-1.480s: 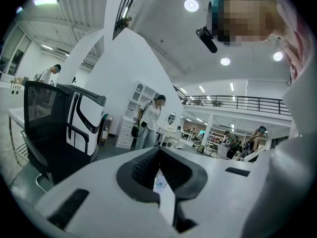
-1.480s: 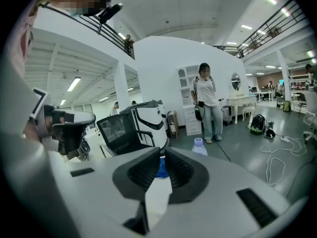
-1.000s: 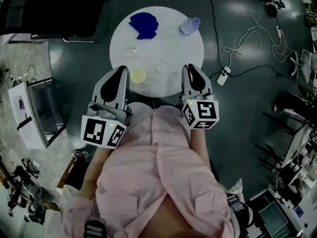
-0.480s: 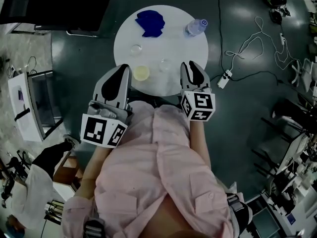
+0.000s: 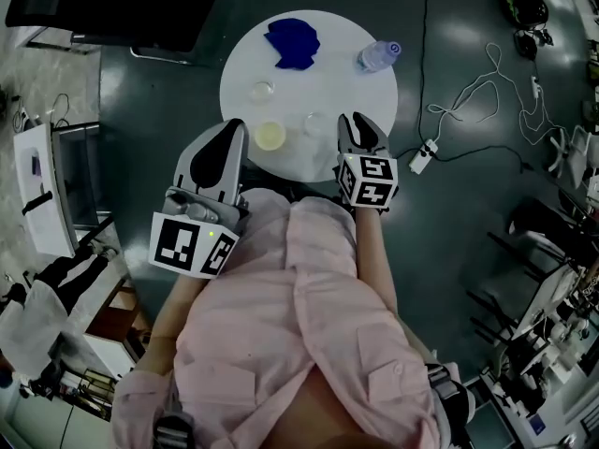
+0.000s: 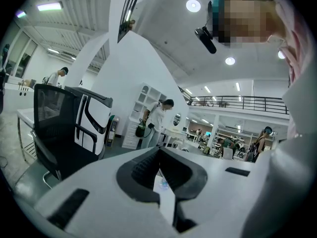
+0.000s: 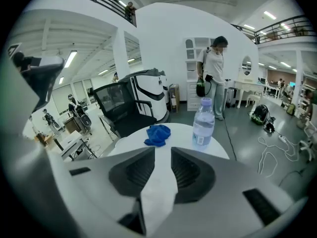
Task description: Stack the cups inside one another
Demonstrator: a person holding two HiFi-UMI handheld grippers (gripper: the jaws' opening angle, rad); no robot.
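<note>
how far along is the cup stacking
Nothing is stacked yet: the yellow cup, near clear cup and far clear cup sit apart on the table. The right claw has just been opening, empty, beside the near clear cup; the left claw is shut, empty. All nesting is left.

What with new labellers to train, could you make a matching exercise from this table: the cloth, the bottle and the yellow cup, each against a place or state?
Things: 1 cloth; 2 bottle; 3 yellow cup.
Matches: A upright at the far right edge of the table; B by the near edge, on the person's left side; C blue and crumpled, on the far side.
Pairs: 1-C, 2-A, 3-B.
</note>
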